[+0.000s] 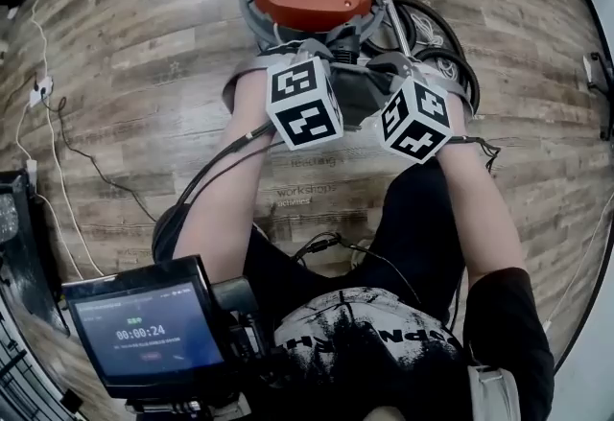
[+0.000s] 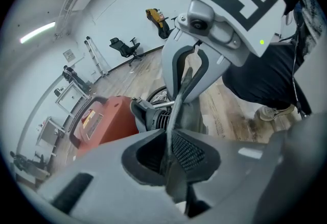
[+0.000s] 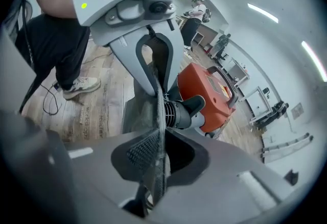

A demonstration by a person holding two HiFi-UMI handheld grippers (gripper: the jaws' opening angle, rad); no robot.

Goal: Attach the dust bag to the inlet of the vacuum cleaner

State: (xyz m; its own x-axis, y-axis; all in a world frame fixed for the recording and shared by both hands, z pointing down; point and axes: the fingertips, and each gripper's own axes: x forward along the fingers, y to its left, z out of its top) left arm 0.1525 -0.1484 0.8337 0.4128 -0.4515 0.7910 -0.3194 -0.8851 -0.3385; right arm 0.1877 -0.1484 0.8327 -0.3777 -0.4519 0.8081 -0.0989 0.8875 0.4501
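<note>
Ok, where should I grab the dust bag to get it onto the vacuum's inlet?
Pinch the thin fabric rim of the dust bag at two opposite points, as the left hand-held gripper and right hand-held gripper do, approaching from the side away from the ribbed inlet. Limp cloth held so should spread open toward it.

In the head view, the marker cubes of the left gripper [image 1: 305, 103] and the right gripper [image 1: 414, 119] cover both pairs of jaws, most of the dust bag [image 1: 357, 95] and the inlet. In the left gripper view, this gripper's own grey body hides the lower part of the vacuum cleaner [image 2: 99, 121]. In the right gripper view, the bag's cloth hides the left side of the ribbed inlet [image 3: 179, 112]; whether they touch, I cannot tell. At upper centre, a person [image 3: 194, 16] is too small to make out.
</note>
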